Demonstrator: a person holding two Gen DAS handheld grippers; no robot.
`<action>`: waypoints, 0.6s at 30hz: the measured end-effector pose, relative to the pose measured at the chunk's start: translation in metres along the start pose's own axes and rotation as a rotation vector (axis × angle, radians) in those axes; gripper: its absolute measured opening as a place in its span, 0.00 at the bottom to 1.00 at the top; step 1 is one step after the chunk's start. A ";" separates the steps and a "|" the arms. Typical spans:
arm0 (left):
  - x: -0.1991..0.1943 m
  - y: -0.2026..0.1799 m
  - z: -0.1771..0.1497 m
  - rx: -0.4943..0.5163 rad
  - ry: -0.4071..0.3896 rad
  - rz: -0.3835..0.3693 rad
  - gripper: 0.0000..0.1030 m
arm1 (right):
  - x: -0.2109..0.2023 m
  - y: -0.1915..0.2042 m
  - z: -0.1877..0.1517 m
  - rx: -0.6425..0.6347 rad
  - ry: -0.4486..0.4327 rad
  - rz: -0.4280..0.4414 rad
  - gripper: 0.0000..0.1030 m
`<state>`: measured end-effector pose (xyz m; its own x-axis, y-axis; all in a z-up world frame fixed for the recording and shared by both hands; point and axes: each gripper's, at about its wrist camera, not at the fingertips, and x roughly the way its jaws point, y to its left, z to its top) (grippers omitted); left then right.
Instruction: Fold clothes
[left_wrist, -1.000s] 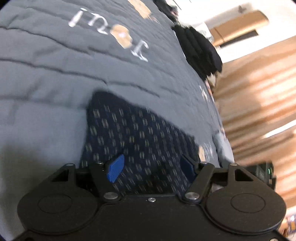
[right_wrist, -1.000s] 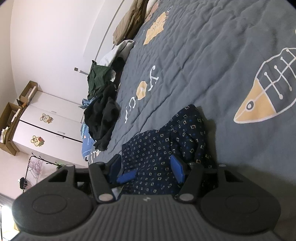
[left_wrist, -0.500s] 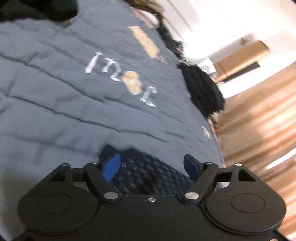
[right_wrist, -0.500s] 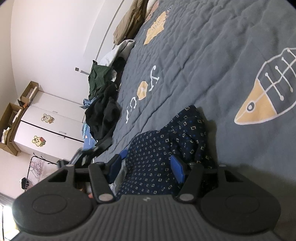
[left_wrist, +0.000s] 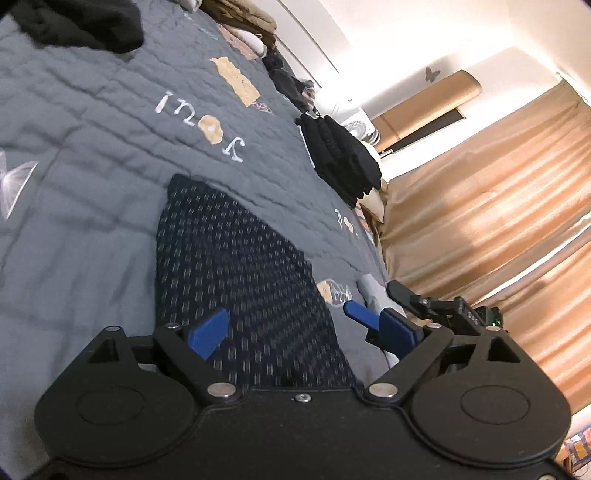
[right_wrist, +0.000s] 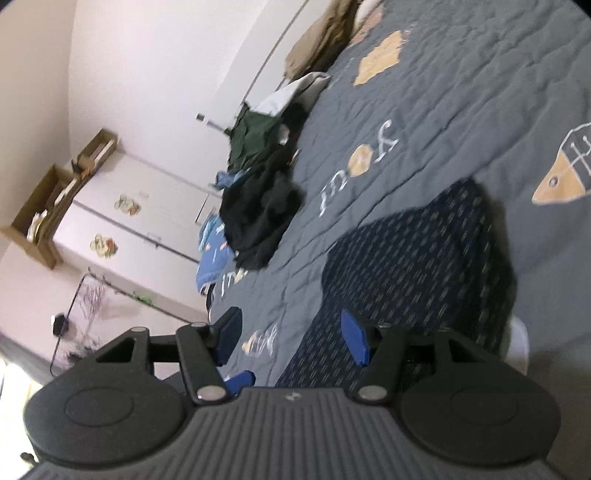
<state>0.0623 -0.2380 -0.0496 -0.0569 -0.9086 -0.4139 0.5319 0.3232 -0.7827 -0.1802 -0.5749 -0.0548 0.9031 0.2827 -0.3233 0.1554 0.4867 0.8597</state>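
Observation:
A navy patterned garment (left_wrist: 236, 266) lies folded on the grey quilt (left_wrist: 92, 155). In the left wrist view my left gripper (left_wrist: 303, 332) hovers over its near end. Its jaws are opening, and the blue pads stand wide without pressing on the cloth. In the right wrist view the same garment (right_wrist: 413, 258) lies ahead and to the right. My right gripper (right_wrist: 291, 339) is open above the garment's near left edge, and only quilt and cloth edge show between its fingers. A blue finger of the right gripper (left_wrist: 360, 314) shows beside the left one.
A black clothes pile (left_wrist: 340, 162) sits at the bed's far edge by tan curtains (left_wrist: 498, 221). In the right wrist view, black (right_wrist: 262, 214), green (right_wrist: 251, 136) and blue (right_wrist: 214, 258) clothes are heaped along the other edge, in front of a white wardrobe (right_wrist: 140, 206).
Both grippers have pulled back and risen from the garment. The left jaws have widened. The cloth that sat between the right fingers now lies flat on the quilt.

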 end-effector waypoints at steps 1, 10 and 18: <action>-0.005 0.000 -0.006 -0.007 -0.005 0.001 0.86 | -0.002 0.001 -0.008 0.005 0.000 0.002 0.57; -0.035 -0.010 -0.040 -0.025 -0.057 -0.027 0.89 | -0.003 0.010 -0.067 -0.011 0.080 -0.074 0.57; -0.028 -0.021 -0.070 0.072 0.001 0.052 0.90 | -0.041 -0.014 -0.094 0.104 -0.012 -0.227 0.56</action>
<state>-0.0063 -0.2005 -0.0543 -0.0285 -0.8908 -0.4534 0.5937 0.3498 -0.7246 -0.2571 -0.5157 -0.0909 0.8450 0.1657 -0.5084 0.3943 0.4490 0.8018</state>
